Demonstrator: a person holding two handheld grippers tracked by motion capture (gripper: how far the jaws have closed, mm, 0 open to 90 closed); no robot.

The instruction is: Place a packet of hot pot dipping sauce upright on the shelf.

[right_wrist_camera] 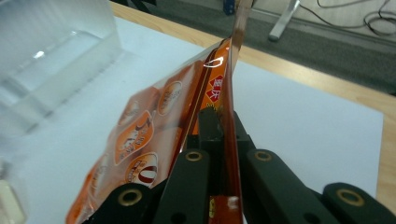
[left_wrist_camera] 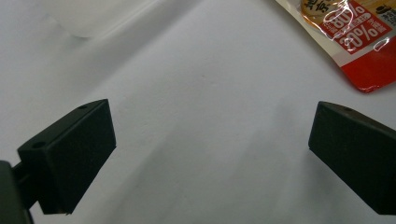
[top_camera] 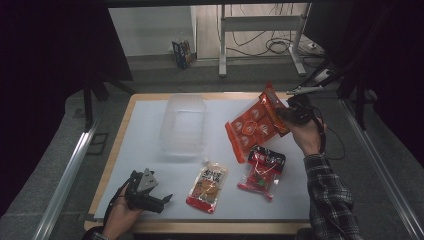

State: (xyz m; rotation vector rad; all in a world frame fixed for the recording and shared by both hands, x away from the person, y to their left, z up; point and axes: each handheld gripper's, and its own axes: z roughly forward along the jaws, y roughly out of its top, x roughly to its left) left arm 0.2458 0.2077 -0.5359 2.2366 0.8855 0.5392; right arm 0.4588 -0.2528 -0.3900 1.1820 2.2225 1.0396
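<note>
The right gripper (top_camera: 289, 114) has its fingers clamped on one edge of the orange packet (top_camera: 255, 124), held above the worktop (top_camera: 150, 130) beside the clear tub (top_camera: 183, 125). That thin grip could slip, and the dangling packet might snag the tub's rim. The left gripper (left_wrist_camera: 210, 154) rests with fingers apart.

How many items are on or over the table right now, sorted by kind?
Sealed plastic snack packets: 3 (large orange packet held up by the right gripper, red-and-black packet, orange-and-white pouch)
Clear plastic container: 1
Total: 4
</note>
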